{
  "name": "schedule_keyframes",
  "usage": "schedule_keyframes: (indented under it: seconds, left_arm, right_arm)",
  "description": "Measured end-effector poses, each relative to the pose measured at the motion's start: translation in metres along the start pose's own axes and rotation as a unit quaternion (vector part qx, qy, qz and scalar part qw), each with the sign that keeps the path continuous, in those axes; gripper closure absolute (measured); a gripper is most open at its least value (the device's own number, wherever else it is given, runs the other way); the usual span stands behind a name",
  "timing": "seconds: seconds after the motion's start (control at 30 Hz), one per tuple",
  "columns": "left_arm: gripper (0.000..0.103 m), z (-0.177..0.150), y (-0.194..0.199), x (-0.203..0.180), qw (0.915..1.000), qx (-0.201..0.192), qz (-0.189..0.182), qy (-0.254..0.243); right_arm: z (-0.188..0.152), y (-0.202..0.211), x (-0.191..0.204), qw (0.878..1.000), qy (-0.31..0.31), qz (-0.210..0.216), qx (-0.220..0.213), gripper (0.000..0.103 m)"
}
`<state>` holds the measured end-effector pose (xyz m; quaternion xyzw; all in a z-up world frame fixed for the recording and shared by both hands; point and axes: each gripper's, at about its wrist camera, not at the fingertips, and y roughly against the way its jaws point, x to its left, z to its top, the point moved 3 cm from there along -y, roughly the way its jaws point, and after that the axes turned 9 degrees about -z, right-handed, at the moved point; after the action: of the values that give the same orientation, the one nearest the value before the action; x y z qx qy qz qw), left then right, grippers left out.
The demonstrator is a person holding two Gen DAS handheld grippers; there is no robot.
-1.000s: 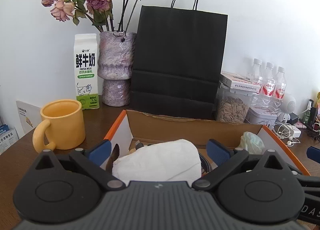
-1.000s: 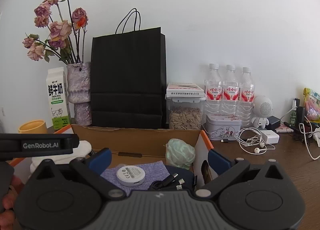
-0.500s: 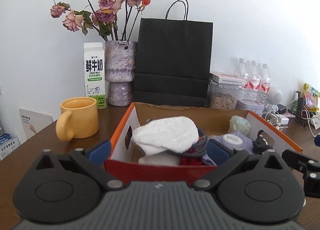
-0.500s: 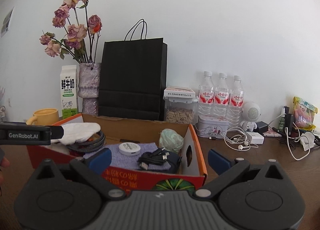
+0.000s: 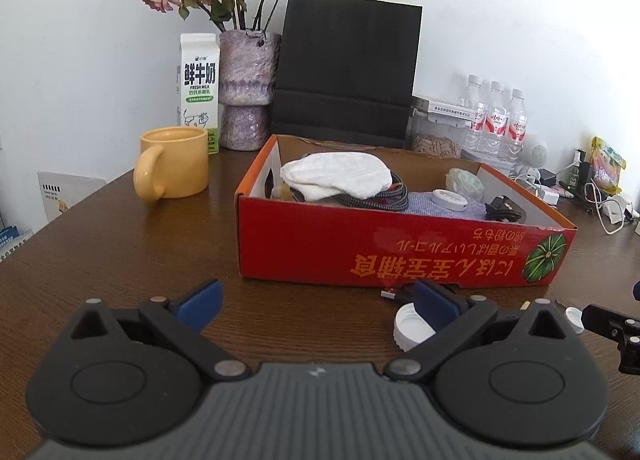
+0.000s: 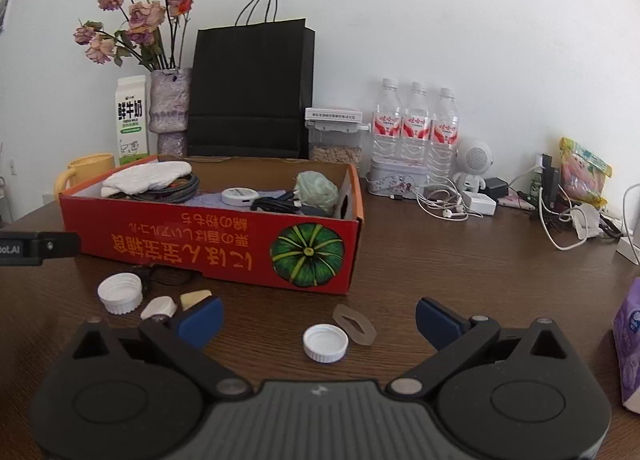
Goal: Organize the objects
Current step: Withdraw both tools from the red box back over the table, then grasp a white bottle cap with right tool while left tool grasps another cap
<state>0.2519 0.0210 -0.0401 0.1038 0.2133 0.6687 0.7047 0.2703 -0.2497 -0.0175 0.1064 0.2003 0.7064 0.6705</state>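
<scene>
We are holding the left gripper low over the brown table, its blue fingers spread wide with nothing between them. Just past its right finger a white bottle cap is lying on the wood, and a cable plug is poking out beside it. In the middle of that frame the red cardboard box is sitting open, with a white cloth, a braided cable and a round white disc showing inside.

We are keeping the right gripper low too, jaws wide apart and empty. Between its fingers a small white cap is resting next to a translucent ring. At lower left of that frame a larger white cap, a pale piece and a yellowish piece are lying in front of the box.

Behind the box we are seeing a yellow mug, a milk carton, a vase of dried roses, a black paper bag and three water bottles.
</scene>
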Motion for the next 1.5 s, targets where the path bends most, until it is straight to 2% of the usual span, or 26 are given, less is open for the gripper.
schedule_keyframes:
  seconds: [0.17,0.3,0.37,0.43,0.53,0.6,0.67,0.7,0.77,0.97,1.07,1.3,1.5]
  left_arm:
    - [0.0,-0.004,0.001,0.0,1.0,0.008,0.0,0.001]
    - [0.0,-0.005,0.0,0.002,0.9999,0.013,-0.003,0.006]
    - [0.0,-0.005,0.0,0.001,0.9999,0.013,-0.004,0.005]
    - [0.0,-0.005,0.001,0.001,0.9999,0.013,-0.007,0.005]
    - [0.0,-0.005,0.001,0.0,0.9999,0.014,-0.007,0.004]
    - [0.0,-0.005,0.001,0.0,0.9999,0.015,-0.007,0.004]
    - [0.0,-0.006,0.0,0.0,0.9998,0.017,-0.007,0.004]
    - [0.0,-0.006,0.0,0.0,0.9998,0.017,-0.007,0.004]
    - [0.0,-0.006,0.0,0.0,0.9998,0.018,-0.007,0.005]
    - [0.0,-0.007,-0.001,0.0,0.9997,0.019,-0.012,0.004]
    - [0.0,-0.007,-0.002,-0.001,0.9996,0.023,-0.015,0.002]
    - [0.0,-0.01,-0.005,-0.004,0.9991,0.036,-0.022,-0.003]
    - [0.0,-0.015,-0.013,-0.01,0.9969,0.069,-0.036,-0.014]
  right_arm:
    - [-0.004,-0.013,-0.007,0.999,-0.013,-0.001,0.04,0.0]
    - [-0.006,-0.013,-0.004,0.999,-0.009,0.002,0.042,0.006]
    - [-0.006,-0.017,-0.003,0.999,-0.007,0.005,0.052,0.016]
    - [-0.007,-0.023,-0.002,0.997,-0.01,0.01,0.073,0.033]
    - [-0.009,-0.033,-0.002,0.994,-0.021,0.019,0.102,0.05]
    - [-0.009,-0.034,-0.001,0.994,-0.025,0.021,0.101,0.057]
    - [-0.009,-0.035,0.002,0.995,-0.023,0.026,0.099,0.074]
    - [-0.008,-0.034,0.003,0.994,-0.025,0.031,0.097,0.077]
    - [-0.007,-0.03,0.002,0.995,-0.038,0.045,0.085,0.077]
    - [0.0,0.005,-0.001,0.997,-0.055,0.055,-0.024,0.078]
    - [0.002,0.015,0.003,0.996,-0.047,0.05,-0.052,0.078]
    - [0.006,0.017,0.004,0.996,-0.045,0.047,-0.058,0.078]
    - [0.004,0.018,0.003,0.996,-0.045,0.047,-0.058,0.077]
